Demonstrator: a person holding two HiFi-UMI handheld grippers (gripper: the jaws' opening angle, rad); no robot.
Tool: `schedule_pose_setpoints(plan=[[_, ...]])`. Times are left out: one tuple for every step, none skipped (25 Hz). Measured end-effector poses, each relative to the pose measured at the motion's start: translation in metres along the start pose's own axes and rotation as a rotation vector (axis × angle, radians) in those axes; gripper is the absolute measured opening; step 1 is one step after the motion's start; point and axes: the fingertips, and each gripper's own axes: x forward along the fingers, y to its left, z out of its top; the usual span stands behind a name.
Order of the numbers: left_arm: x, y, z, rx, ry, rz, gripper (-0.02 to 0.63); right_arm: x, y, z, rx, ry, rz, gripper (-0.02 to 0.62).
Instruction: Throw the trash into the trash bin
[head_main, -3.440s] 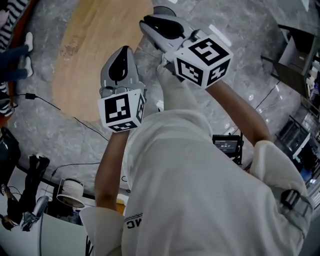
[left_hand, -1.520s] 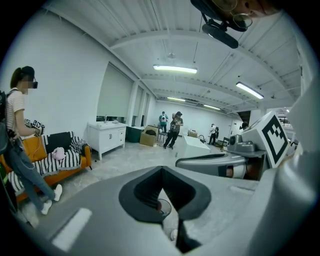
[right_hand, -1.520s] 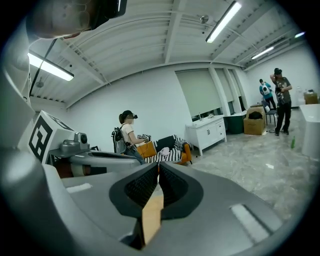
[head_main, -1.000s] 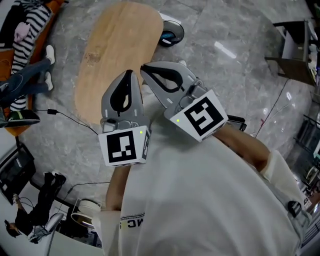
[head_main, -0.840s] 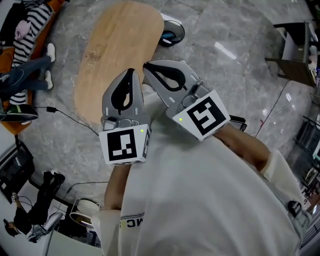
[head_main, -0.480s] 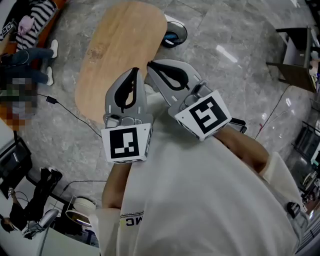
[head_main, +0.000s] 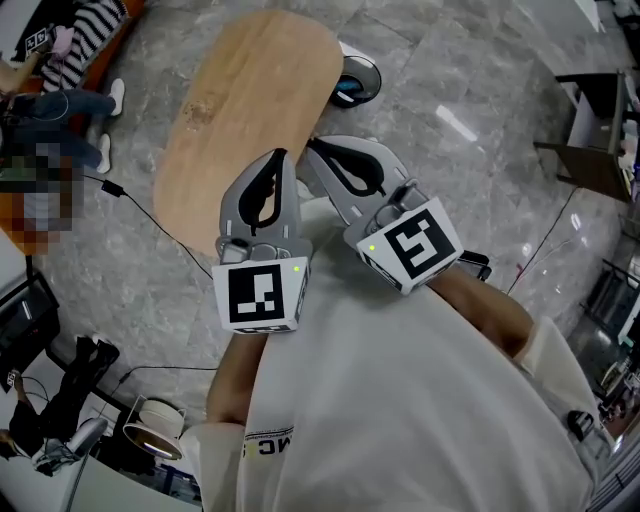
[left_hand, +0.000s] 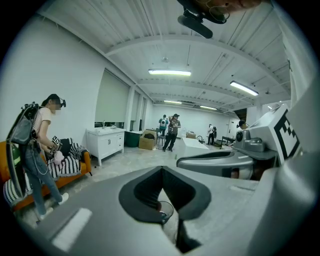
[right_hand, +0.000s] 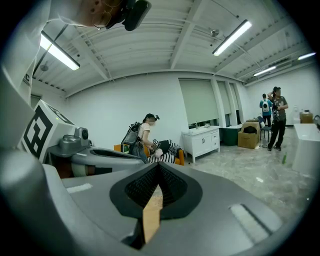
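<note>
Head view: left tongs (head_main: 280, 155) and right tongs (head_main: 312, 147) side by side, wooden worktop (head_main: 250, 100) ahead of their tips.
Tongs: both pressed together (nothing pinched).
Trash bin (head_main: 356, 79): on floor (head_main: 470, 170), beyond right tongs' tip.

The wooden table (head_main: 250, 110) fills the space straight ahead, and the trash bin (head_main: 358, 75) stands just past its far right edge. Bare stone floor (head_main: 470, 130) lies open rightward, up to dark furniture (head_main: 590, 135). A floor cable (head_main: 150, 222) and a seated person (head_main: 60, 105) crowd the left.
</note>
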Motion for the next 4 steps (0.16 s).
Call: schedule_pose_setpoints(plan=[[-0.0021,0.0004,-0.0013,-0.001,0.005,0.002,0.000,0.0000,0.0022,-0.0011,0.004,0.002,0.002,0.011],[-0.0040,0.0001,-0.0025,-0.001,0.010,0.003,0.000,-0.0007,0.0039,-0.0023,0.007,0.006,0.003,0.011],[-0.0055,-0.0006,-0.0036,-0.001,0.014,0.003,0.000,-0.0018,0.0051,-0.0034,0.010,0.009,0.003,0.010],[-0.0068,-0.0015,-0.0046,-0.001,0.017,0.003,0.000,-0.0030,0.0061,-0.0044,0.013,0.012,0.003,0.011]])
